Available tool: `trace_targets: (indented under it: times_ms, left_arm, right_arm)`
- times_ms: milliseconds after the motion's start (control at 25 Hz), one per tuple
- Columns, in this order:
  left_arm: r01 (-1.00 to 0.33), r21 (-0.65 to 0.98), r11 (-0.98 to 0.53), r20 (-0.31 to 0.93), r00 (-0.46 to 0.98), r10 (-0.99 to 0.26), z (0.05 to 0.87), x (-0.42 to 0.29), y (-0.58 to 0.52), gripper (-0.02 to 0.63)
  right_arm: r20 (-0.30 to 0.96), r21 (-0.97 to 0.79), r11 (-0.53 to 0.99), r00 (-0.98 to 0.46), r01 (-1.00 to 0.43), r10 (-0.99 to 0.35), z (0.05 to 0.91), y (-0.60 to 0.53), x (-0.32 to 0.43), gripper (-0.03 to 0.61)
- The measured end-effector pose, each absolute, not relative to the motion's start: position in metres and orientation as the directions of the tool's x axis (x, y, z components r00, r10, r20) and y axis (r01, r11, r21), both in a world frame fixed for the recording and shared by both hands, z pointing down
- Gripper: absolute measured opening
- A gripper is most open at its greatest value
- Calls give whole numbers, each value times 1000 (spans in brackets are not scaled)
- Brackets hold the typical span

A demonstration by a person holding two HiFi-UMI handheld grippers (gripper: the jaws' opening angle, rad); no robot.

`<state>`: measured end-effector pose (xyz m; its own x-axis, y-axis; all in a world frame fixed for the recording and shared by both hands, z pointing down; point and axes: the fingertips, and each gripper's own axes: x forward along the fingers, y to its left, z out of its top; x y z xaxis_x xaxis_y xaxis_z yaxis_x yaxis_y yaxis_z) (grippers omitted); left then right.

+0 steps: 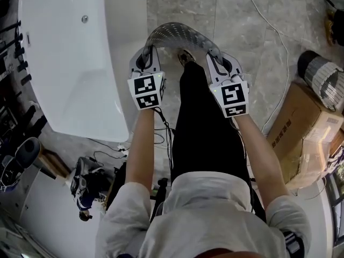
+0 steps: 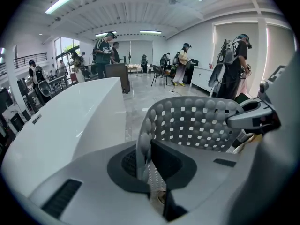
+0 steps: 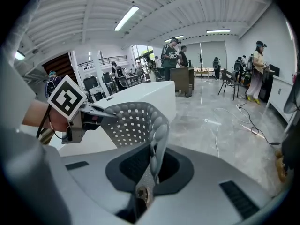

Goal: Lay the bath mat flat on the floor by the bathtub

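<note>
A grey rubbery bath mat (image 1: 177,34) with rows of small holes hangs in an arch between my two grippers, above the marble floor to the right of the white bathtub (image 1: 70,63). My left gripper (image 1: 146,57) is shut on the mat's left end, and the mat (image 2: 197,121) curves away to the right from its jaws. My right gripper (image 1: 216,59) is shut on the other end; the mat (image 3: 136,121) bends left from its jaws toward the left gripper (image 3: 70,108). The mat's middle bows away from me over the person's shoe (image 1: 186,57).
The bathtub's rim (image 1: 124,106) lies just left of the left gripper. A white cable (image 1: 269,26) trails across the floor at right, with a cardboard box (image 1: 301,128) and a ribbed grey roll (image 1: 321,73) beyond. Cables and gear (image 1: 88,181) lie at lower left. Several people stand far across the room.
</note>
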<state>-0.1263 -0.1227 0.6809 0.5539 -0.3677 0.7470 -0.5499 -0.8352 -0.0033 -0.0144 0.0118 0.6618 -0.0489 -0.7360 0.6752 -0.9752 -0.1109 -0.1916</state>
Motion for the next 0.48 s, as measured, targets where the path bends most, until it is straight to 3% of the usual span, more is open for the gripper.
trace_targets:
  times_ms: [240, 480]
  left_arm:
    - [-398, -47, -916, 753, 588, -294, 732, -92, -147, 31]
    - [-460, 67, -885, 779, 579, -242, 767, -74, -163, 31]
  right_arm:
    - [723, -203, -169, -31, -965, -690, 717, -6, 18, 21]
    - [758, -164, -185, -4, -969, -652, 748, -19, 48, 21]
